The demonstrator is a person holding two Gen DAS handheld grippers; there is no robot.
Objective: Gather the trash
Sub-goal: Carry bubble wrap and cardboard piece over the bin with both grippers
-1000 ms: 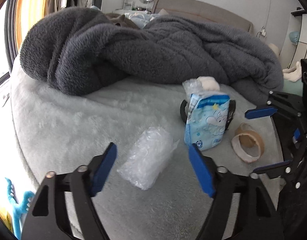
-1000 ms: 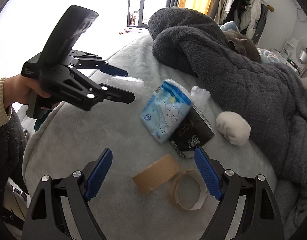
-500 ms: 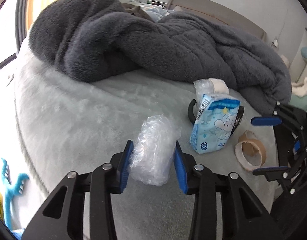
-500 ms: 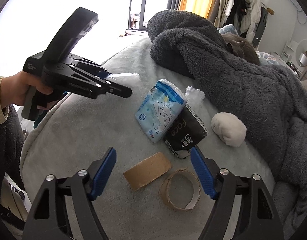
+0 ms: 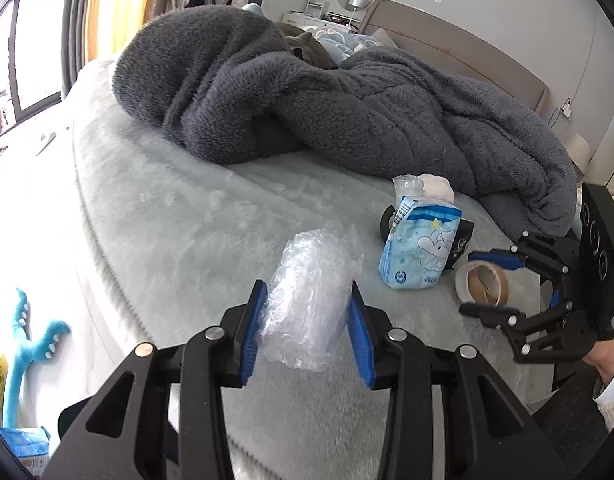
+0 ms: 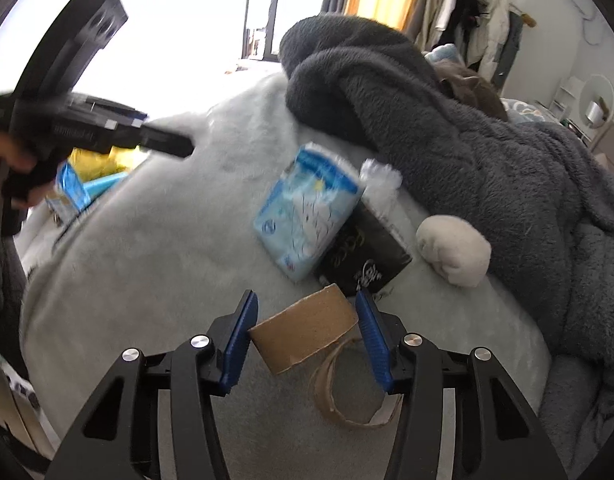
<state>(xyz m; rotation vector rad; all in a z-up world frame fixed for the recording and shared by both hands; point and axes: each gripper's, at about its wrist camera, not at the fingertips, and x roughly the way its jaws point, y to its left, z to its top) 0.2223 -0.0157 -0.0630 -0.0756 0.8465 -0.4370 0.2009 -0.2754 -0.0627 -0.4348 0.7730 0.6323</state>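
My left gripper [image 5: 305,330] is shut on a clear bubble-wrap bundle [image 5: 307,312] and holds it above the pale grey bed cover [image 5: 179,240]. My right gripper [image 6: 307,332] is closed on a brown cardboard piece [image 6: 303,328], both pads touching its ends. An empty tape ring [image 6: 351,392] lies just under it; it also shows in the left wrist view [image 5: 485,282]. A blue tissue pack [image 6: 307,216], a black packet [image 6: 363,256], a crumpled clear wrapper [image 6: 381,176] and a white wad [image 6: 455,250] lie beyond.
A heaped dark grey blanket [image 5: 327,108] covers the far half of the bed. A blue dinosaur toy [image 5: 23,340] and a blue carton [image 5: 23,446] lie on the floor at left. The bed edge curves down at left. A headboard [image 5: 467,56] stands behind.
My left gripper shut on the bubble wrap and lifted it off the bed toward the left. My right gripper moved forward and closed from wide open onto the cardboard piece.
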